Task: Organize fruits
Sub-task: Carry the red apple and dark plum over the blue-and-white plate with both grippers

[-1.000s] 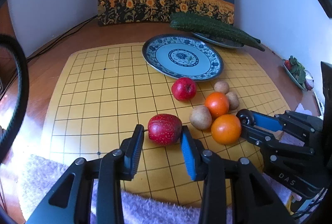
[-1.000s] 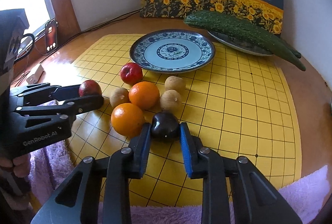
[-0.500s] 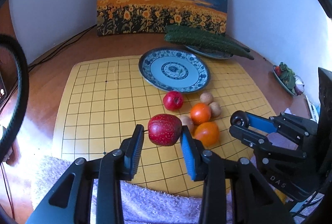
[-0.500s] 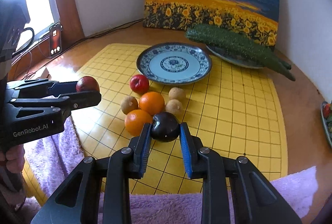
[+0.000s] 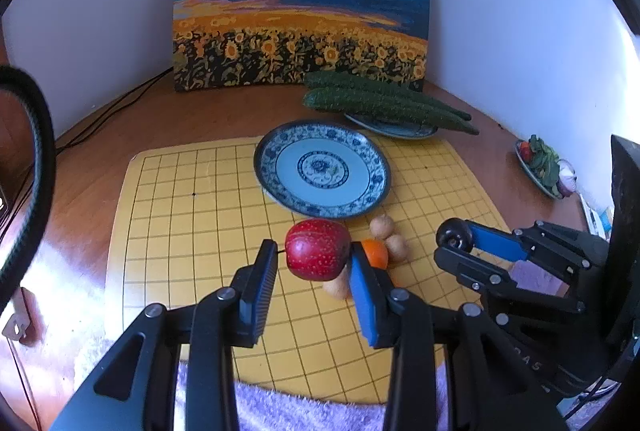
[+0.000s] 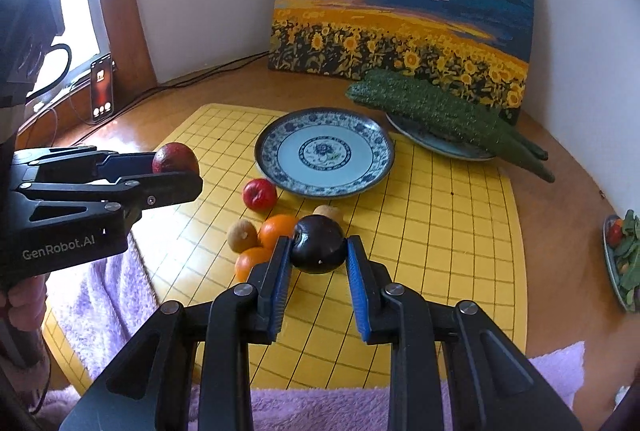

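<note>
My left gripper (image 5: pixel 314 263) is shut on a speckled red apple (image 5: pixel 318 249), held in the air above the yellow grid mat (image 5: pixel 180 231). My right gripper (image 6: pixel 316 263) is shut on a dark purple plum (image 6: pixel 318 247), also lifted off the mat. Below them lie a small red apple (image 6: pixel 260 194), two oranges (image 6: pixel 278 229), and brown kiwis (image 6: pixel 242 235). The empty blue-and-white plate (image 6: pixel 324 153) sits just beyond the pile. In the right wrist view the left gripper (image 6: pixel 176 173) shows at the left with its apple (image 6: pixel 175 158).
A second plate (image 6: pixel 440 145) with long green cucumbers (image 6: pixel 436 111) stands behind, before a sunflower painting (image 6: pixel 400 11). A small dish of vegetables (image 6: pixel 624 259) sits at far right. Purple towel (image 6: pixel 320 407) lies along the near edge. A phone (image 6: pixel 102 91) and cables are at the left.
Both grippers have risen with their fruit: the red apple and the plum left the mat, and the pile and plate now look smaller and farther below.
</note>
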Available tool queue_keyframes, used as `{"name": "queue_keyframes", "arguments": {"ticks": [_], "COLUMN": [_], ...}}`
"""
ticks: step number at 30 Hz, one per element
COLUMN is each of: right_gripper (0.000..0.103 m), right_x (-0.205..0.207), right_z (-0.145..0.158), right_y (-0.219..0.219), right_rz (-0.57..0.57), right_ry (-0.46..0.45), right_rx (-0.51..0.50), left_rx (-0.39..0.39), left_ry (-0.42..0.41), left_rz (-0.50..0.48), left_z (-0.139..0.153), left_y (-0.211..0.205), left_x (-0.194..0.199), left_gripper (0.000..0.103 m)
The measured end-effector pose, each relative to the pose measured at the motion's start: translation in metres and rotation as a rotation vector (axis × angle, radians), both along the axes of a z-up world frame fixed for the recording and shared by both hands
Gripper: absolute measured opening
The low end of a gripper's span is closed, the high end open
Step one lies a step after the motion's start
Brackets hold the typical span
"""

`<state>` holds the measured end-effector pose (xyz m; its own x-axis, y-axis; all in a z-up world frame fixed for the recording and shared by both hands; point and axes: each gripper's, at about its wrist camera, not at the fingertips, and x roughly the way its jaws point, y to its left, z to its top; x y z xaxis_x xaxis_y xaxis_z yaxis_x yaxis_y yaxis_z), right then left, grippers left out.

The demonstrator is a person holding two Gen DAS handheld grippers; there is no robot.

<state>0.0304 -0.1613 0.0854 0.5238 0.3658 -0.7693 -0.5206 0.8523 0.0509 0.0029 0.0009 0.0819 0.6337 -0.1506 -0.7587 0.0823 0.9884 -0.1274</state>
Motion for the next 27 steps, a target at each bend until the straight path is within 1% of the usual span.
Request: {"name": "queue_keyframes", "arguments": {"ticks": [7, 14, 22, 27], "right_gripper": [0.028, 0.028, 0.028, 0.028], "right_x": [0.021, 0.045, 0.079, 0.100], "right_z": [0.007, 0.008, -0.005, -0.018], "right_y": [0.000, 0.004, 0.010, 0.017], "right_rz": [-0.018, -0.021, -0.027, -0.013], "right_ry": [0.007, 0.026, 0.048, 0.061], "right_rx": [0.009, 0.025, 0.041, 0.021], "left_rx": [0.005, 0.005, 0.011, 0.012], "left_ry": [-0.002, 0.003, 0.023, 0.050], "left_rz": [-0.004, -0.011, -0.020, -0.030], "left_z": [0.004, 0.001, -0.017, -0.033], "left_y": [-0.003, -0.005, -0.007, -0.007], "left_x": [0.022, 0.049, 0.088, 0.113], "left_gripper": [0.037, 0.037, 0.037, 0.037]}}
